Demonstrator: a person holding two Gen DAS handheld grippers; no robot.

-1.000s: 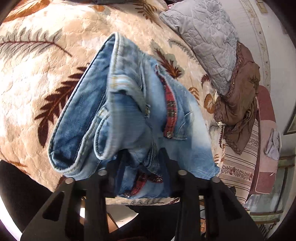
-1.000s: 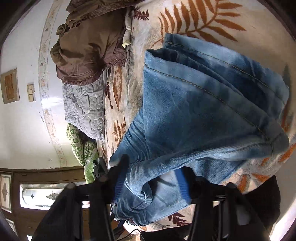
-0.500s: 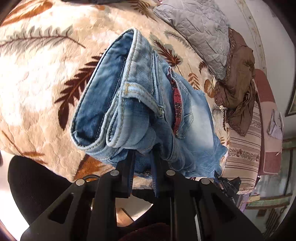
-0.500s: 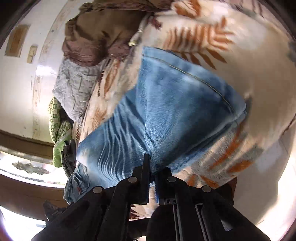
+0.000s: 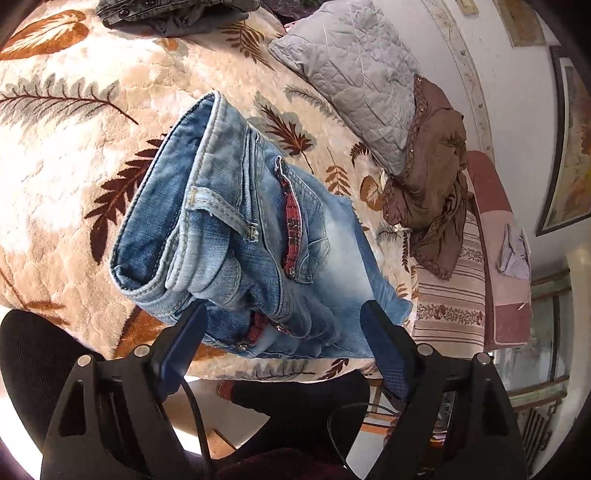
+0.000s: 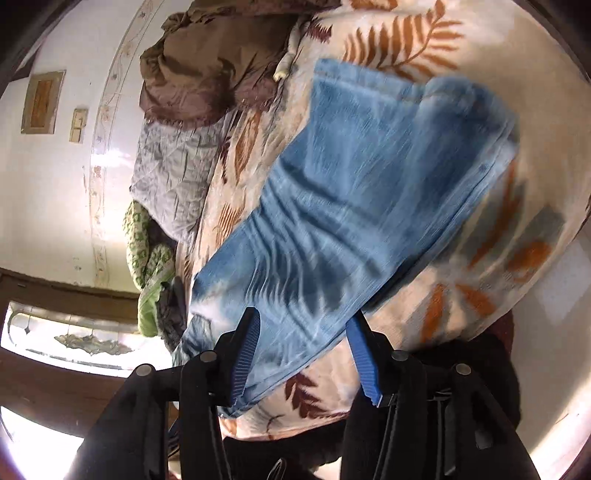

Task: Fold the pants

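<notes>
Folded blue jeans (image 5: 236, 240) are laid on a bed covered by a cream blanket (image 5: 66, 155) printed with brown and grey fern leaves. In the left wrist view, the left claw (image 5: 282, 325) is seen with its two blue-padded fingers spread wide and opening; the waistband end of the jeans lies just ahead of and between the fingertips, but is not pressed by either pad. A red plaid lining is shown along the fly. The near edge of the bed runs directly under the claw, and the jeans end close to that edge. Open blanket stretches ahead and to the left of the claw. To the right and ahead, a grey quilted pillow (image 5: 354, 74) and a crumpled brown cloth (image 5: 428, 184) are found near the wall. A dark garment (image 5: 173, 14) lies at the far end, straight ahead.

In the right wrist view, blurred by motion, the right claw (image 6: 303, 332) is seen with its jaws apart and opening. The smooth folded leg end of the jeans (image 6: 362, 192) lies between and beyond the fingers, with no pad pressed on it. Bare blanket is left to the right of the claw, down to the bed's edge. To the left and ahead, the pillow, the brown cloth and a green patterned cloth (image 6: 147, 258) are crowded by the wall.

No brand, label or readable writing is seen.
</notes>
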